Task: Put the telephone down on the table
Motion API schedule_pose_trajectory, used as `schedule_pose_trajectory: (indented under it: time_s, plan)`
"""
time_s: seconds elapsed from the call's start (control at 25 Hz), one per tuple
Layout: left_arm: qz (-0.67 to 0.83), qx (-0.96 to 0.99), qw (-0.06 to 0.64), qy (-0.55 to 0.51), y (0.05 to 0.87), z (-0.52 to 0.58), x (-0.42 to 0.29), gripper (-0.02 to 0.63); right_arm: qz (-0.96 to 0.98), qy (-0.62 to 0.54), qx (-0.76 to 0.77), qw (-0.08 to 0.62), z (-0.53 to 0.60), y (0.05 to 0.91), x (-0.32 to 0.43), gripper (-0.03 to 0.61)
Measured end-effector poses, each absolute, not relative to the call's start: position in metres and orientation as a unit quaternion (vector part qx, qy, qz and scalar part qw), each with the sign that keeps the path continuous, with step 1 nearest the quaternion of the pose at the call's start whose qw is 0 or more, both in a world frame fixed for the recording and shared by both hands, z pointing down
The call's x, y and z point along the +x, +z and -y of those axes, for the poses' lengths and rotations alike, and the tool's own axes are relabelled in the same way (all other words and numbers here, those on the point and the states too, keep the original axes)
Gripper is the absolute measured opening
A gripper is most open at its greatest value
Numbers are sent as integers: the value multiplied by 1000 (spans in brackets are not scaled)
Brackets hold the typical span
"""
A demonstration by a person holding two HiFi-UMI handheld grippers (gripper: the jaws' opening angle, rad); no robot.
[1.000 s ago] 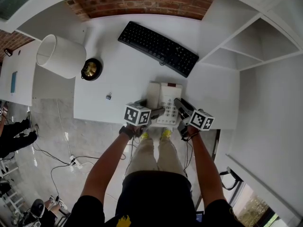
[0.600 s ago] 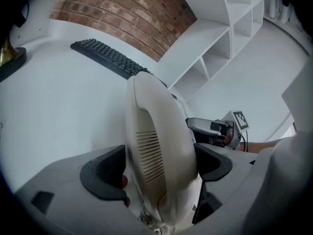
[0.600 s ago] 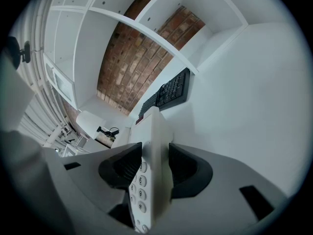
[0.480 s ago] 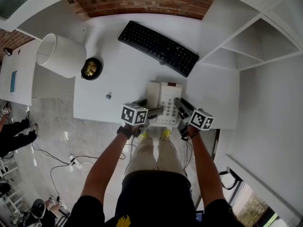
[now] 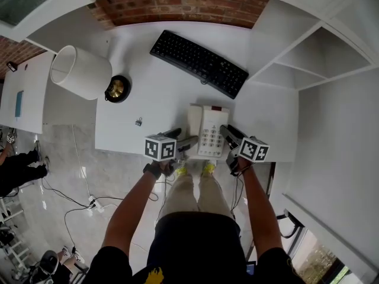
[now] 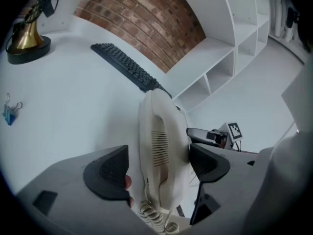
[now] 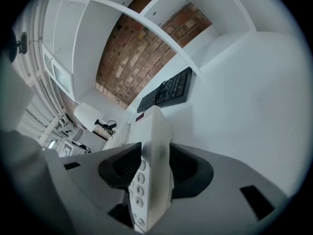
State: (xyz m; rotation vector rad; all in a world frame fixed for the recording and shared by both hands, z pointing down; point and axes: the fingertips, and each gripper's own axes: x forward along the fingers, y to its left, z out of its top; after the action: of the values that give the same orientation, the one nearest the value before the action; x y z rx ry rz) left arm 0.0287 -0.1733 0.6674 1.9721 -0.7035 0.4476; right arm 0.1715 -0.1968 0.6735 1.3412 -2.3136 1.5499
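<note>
A white telephone [image 5: 207, 130] lies near the front edge of the white table [image 5: 154, 105]. My left gripper [image 5: 182, 139] is at its left side. In the left gripper view the handset [image 6: 159, 146] stands between the jaws of this gripper [image 6: 156, 168]. The jaws have just been closing, but a gap still shows between the left pad [image 6: 108, 173] and the handset. My right gripper [image 5: 228, 136] is shut on the telephone's right edge. In the right gripper view both pads of that gripper [image 7: 154, 173] press on the keypad side of the telephone [image 7: 154, 141].
A black keyboard [image 5: 198, 63] lies behind the telephone. A white lamp shade [image 5: 80, 71] and a brass lamp base [image 5: 116, 89] are at the far left, with a small binder clip [image 5: 138, 122] nearer. White shelves [image 5: 296, 58] rise on the right. The coiled cord [image 6: 154, 214] hangs below the handset.
My left gripper has shifted to the left, away from the telephone's body. The right gripper and the telephone have stayed in place.
</note>
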Motion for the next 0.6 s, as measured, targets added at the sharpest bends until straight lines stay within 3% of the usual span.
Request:
schedule_pose_trajectory:
  time_s: [0.16,0.32,0.4,0.56,0.6]
  plan:
    - [307,814,458,179,652,169,24,308,745,489,452,47,192,665,181,114]
    - [323,820,432,191,639,167,21,218,747,464,470,74,187,654,185,-3]
    - [336,825,408,201,633,164,23,123,753,445,477,92,182,649,184,-3]
    - [390,819,363,214,628,164,11,18,766,410,485,102,173,632,176,-3]
    - [399,815,365,209,627,165,7,18,769,404,484,104,170,628,174,-3]
